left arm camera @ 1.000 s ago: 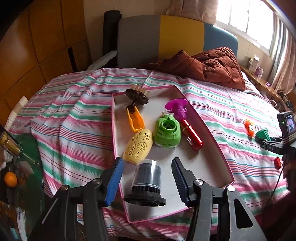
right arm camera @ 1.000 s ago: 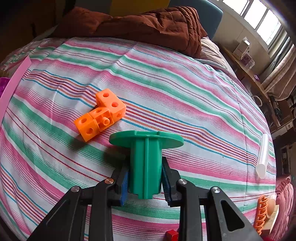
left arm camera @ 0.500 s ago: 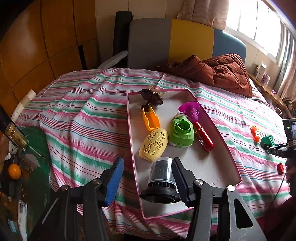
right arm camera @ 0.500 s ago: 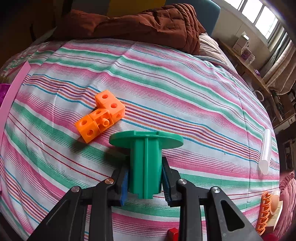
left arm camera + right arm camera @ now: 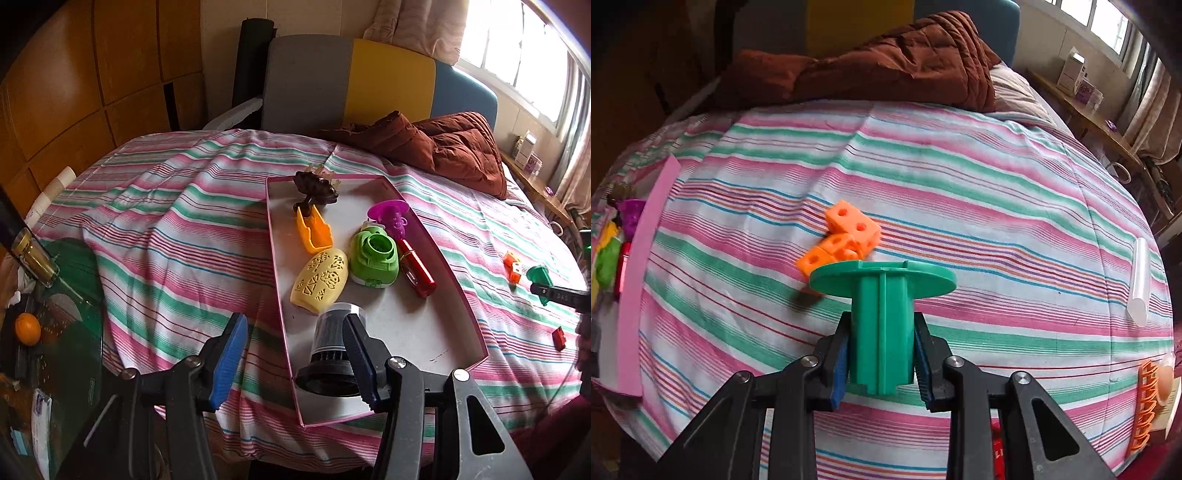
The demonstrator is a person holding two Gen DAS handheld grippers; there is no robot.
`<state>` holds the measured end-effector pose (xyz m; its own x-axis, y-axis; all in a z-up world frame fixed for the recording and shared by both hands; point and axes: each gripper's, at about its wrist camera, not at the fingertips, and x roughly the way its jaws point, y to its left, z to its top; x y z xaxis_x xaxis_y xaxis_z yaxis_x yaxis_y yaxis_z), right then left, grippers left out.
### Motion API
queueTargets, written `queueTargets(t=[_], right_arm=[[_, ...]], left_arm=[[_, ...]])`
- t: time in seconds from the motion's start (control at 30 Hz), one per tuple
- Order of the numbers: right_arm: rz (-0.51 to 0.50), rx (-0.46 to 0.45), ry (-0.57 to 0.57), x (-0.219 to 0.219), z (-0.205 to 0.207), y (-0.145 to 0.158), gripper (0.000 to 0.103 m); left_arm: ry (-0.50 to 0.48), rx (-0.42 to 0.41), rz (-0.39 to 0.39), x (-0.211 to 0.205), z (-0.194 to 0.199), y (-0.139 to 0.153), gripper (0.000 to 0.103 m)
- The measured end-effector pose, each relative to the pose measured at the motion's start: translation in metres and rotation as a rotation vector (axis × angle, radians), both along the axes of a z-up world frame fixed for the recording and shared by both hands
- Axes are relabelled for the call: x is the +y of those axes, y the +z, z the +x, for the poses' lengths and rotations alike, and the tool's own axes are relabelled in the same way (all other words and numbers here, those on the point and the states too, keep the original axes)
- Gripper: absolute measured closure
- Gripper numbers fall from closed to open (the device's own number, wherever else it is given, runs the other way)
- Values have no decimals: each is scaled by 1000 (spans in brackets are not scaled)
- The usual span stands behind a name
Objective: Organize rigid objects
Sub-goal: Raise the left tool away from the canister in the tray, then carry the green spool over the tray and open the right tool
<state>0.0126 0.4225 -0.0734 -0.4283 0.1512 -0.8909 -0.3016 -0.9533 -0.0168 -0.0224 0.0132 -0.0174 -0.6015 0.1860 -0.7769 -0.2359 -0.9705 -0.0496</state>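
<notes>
Green flanged peg (image 5: 882,325) sits clamped between your right gripper's (image 5: 882,363) blue pads (image 5: 839,373), stem upright, round flange at 12 o'clock from the fingertips; jaws narrowed hard onto the stem. Orange cube cluster (image 5: 842,240) lies on the striped bedsheet (image 5: 997,206) just past the flange, toward 11 o'clock, image slightly blurred. Pink tray wall (image 5: 642,258) at 9 o'clock; translucent white tube (image 5: 1139,280) at 3 o'clock, well apart. Your left gripper (image 5: 295,360) stands part open with nothing held: right pad (image 5: 360,360) overlaps the black cylinder with the flared base (image 5: 332,354) in view, left pad (image 5: 229,358) well clear over the sheet; contact cannot be told. That cylinder stands in the near end of the pink-rimmed tray (image 5: 476,332). Further up the tray toward 12 o'clock: yellow perforated shell (image 5: 320,280), green rounded piece (image 5: 373,256), red tube (image 5: 417,273), orange scoop (image 5: 314,229), purple toy (image 5: 391,216), dark brown piece (image 5: 314,188). Brown quilt (image 5: 436,147) at 1 o'clock.
</notes>
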Motion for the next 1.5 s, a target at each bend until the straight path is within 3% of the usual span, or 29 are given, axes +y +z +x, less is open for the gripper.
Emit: queueTargets(t=[0.13, 0.33, 0.47, 0.6, 0.8, 0.97, 1.5], right_arm=[[-51, 89, 83, -38, -1, 26, 74], [-99, 166, 319, -133, -8, 59, 74], [-128, 141, 485, -196, -19, 59, 74], [-125, 61, 581, -242, -32, 41, 74], [-139, -61, 609, -267, -56, 12, 74], [-111, -100, 597, -276, -70, -2, 74], [-73, -44, 562, -290, -83, -17, 72]], left_arm=[[5, -1, 2, -2, -1, -1, 48], [9, -9, 7, -4, -1, -4, 48], [14, -9, 13, -8, 0, -4, 48], [25, -10, 19, -13, -1, -4, 48], [35, -25, 26, -19, -3, -8, 48], [39, -33, 30, -20, -3, -12, 48], [53, -41, 28, -26, -4, -16, 48]])
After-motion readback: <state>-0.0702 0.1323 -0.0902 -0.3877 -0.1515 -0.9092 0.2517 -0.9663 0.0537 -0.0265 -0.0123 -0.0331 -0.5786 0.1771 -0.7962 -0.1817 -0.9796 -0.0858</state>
